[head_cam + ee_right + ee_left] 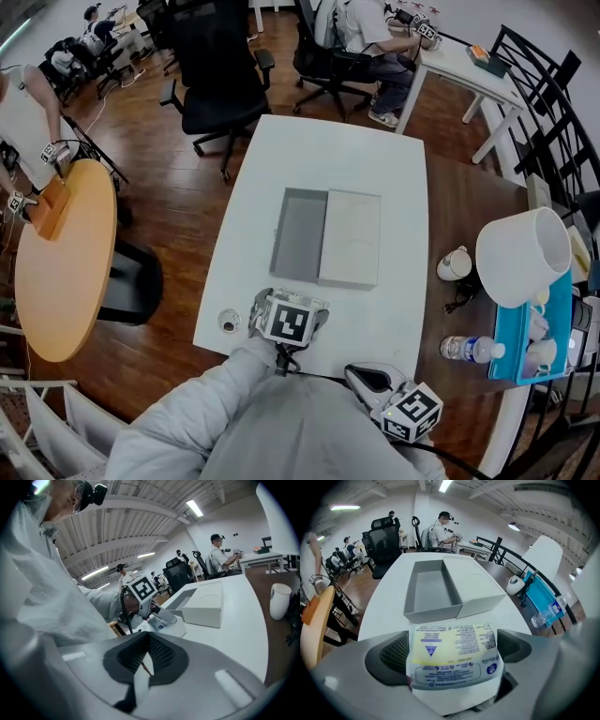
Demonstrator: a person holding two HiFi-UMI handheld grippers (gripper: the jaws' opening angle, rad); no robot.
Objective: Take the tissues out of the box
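Your left gripper (451,649) clamps the white plastic-wrapped tissue pack (454,667) by its sides, long axis seemingly pointing ahead toward the open grey rectangular box (431,590), empty, straight beyond the jaws, while your right gripper (145,660) sits closed on nothing.

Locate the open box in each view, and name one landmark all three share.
Head view: box at the centre, on the white table.
Left gripper view: box upper centre, beyond the held tissue pack.
Right gripper view: box right of centre.
Shared landmark: the white mug, to the box's right in every view.
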